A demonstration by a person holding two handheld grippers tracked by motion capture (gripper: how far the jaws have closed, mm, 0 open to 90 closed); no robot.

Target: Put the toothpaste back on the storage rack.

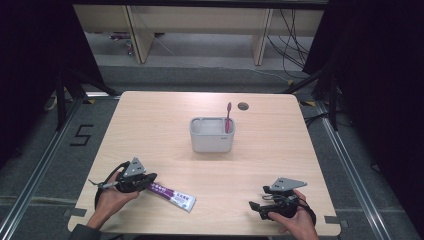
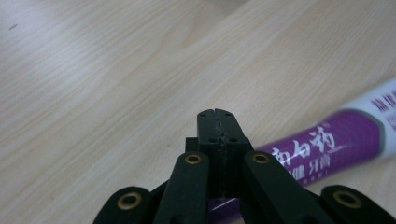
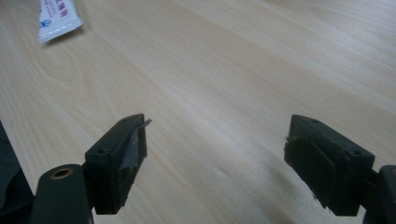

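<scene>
Left gripper: closest to the lens in the left gripper view, its two black jaws pressed flat together with nothing between them; the tips sit just above and beside the toothpaste tube, not clamped on it.
Toothpaste tube: lies flat on the table at the near left, purple along the body and white toward the crimped end, slanting away from the left gripper toward the middle of the near edge.
Handling: likely light and soft, a laminated skin that dents and slides under hard pads; a squeeze at mid-body would probably bulge it.
Where to grip: the purple shoulder nearest the left gripper looks the firmest part; the flat white crimp is thin and stiff but sits low against the wood.
Right gripper: jaws spread wide and empty over bare wood, well apart from the tube on its far side; in the high view it rests near the front right corner.
Holder: grey rectangular caddy beyond the tube at mid-table, open at the top, with a red toothbrush standing in its right corner.
Table: pale wood, bare between tube and holder, so the path there is open.
Edges: the tube lies close to the front edge; a push toward the person could tip it off.
</scene>
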